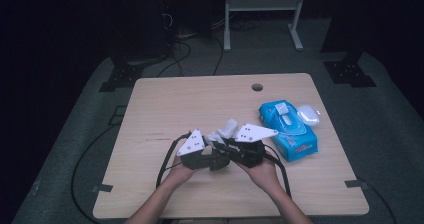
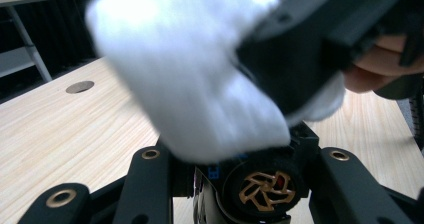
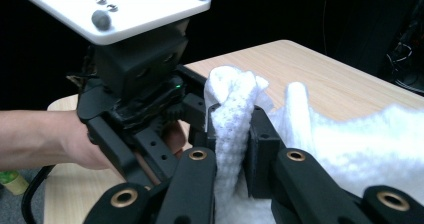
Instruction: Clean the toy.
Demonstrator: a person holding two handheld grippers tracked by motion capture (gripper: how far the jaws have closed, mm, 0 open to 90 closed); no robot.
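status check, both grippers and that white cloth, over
Right gripper shut on white cloth. Left gripper shut on the same cloth. Wipes pack off to the side, nothing in the way.

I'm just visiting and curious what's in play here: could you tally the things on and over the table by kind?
Handheld grippers: 2, left gripper and right gripper, both clamped on the cloth
White cloth or wipe: 1, the cloth
Blue wipes pack: 1, the wipes pack
Small white rounded object beside the pack: 1, the rounded object
Total: 5
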